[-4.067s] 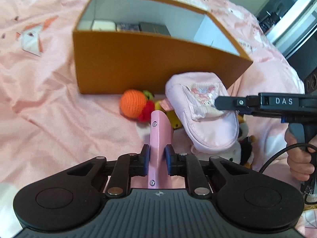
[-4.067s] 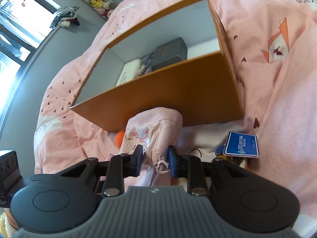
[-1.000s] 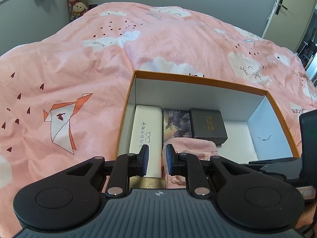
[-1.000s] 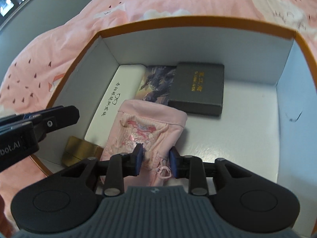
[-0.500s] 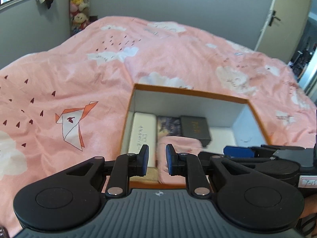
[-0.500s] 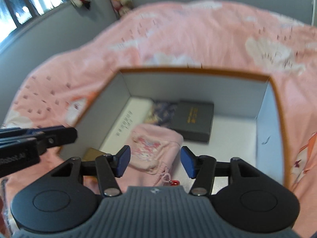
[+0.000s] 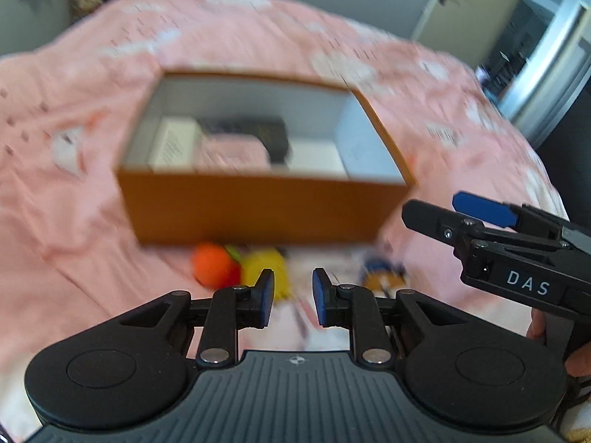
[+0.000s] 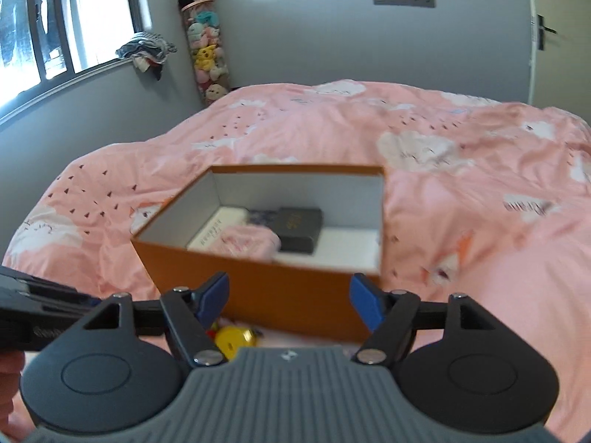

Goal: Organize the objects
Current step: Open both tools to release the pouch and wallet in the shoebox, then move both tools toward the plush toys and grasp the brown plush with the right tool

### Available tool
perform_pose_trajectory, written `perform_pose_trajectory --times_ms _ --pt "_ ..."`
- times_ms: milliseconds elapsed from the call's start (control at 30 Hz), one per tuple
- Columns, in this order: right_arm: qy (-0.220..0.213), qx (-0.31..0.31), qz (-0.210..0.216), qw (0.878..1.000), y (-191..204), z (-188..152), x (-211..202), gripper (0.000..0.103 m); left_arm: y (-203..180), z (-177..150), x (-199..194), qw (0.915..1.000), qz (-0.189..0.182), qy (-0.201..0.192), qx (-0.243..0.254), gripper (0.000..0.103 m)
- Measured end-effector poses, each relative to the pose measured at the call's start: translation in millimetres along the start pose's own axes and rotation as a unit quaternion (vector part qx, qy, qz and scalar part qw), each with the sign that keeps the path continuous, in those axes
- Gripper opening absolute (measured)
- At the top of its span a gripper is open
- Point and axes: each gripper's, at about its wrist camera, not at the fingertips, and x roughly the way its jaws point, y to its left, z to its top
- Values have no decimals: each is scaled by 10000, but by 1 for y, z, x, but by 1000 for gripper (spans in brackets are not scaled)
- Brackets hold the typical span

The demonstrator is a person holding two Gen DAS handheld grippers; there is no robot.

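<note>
An orange box (image 7: 258, 206) (image 8: 280, 288) with a white inside sits on the pink bed. In it lie a pink pouch (image 8: 251, 241) (image 7: 232, 155), a white case (image 8: 216, 230), and a dark box (image 8: 299, 225). In front of the box lie an orange knitted toy (image 7: 212, 264), a yellow toy (image 7: 264, 264) (image 8: 234, 337) and a blue-and-orange item (image 7: 382, 269). My left gripper (image 7: 293, 297) is open a little and empty, near these toys. My right gripper (image 8: 290, 297) is wide open and empty, pulled back from the box; it also shows in the left wrist view (image 7: 461, 210).
The pink bedspread (image 8: 461, 199) with cloud prints surrounds the box. A grey wall, a window (image 8: 55, 37) and a column of plush toys (image 8: 205, 55) stand behind the bed. A door (image 7: 443, 3) is at the far right.
The pink pouch was let go and lies in the box. Both grippers have pulled back and down from the box; the right gripper has opened wider, the left slightly.
</note>
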Motion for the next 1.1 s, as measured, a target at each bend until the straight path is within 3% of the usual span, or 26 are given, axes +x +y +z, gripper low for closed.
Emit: perform_pose_trajectory --times_ms 200,300,400,633,767,867,900,1100 --pt "447 138 -389 9981 -16 -36 -9 70 -12 -22 30 9973 -272 676 65 25" --pt "710 141 -877 9935 -25 -51 -7 70 -13 -30 44 9952 -59 977 72 25" --pt "1025 424 -977 9890 -42 -63 -1 70 -11 -38 54 9922 -125 1237 -26 25" --pt "1813 580 -716 9791 -48 -89 27 70 -11 -44 60 9906 -131 1351 -181 25" --pt "2002 729 -432 9761 -52 -95 42 70 -4 -45 62 9898 -149 1373 -358 25" --pt "1949 800 -186 9774 -52 -94 46 59 0 -44 60 9899 -125 1332 -469 25" --pt "1919 750 -91 9785 -49 -92 45 44 2 -44 59 9900 -105 1313 -513 25" --pt "1657 -83 214 9859 -15 -82 38 36 18 -41 49 9890 26 1161 -911 27"
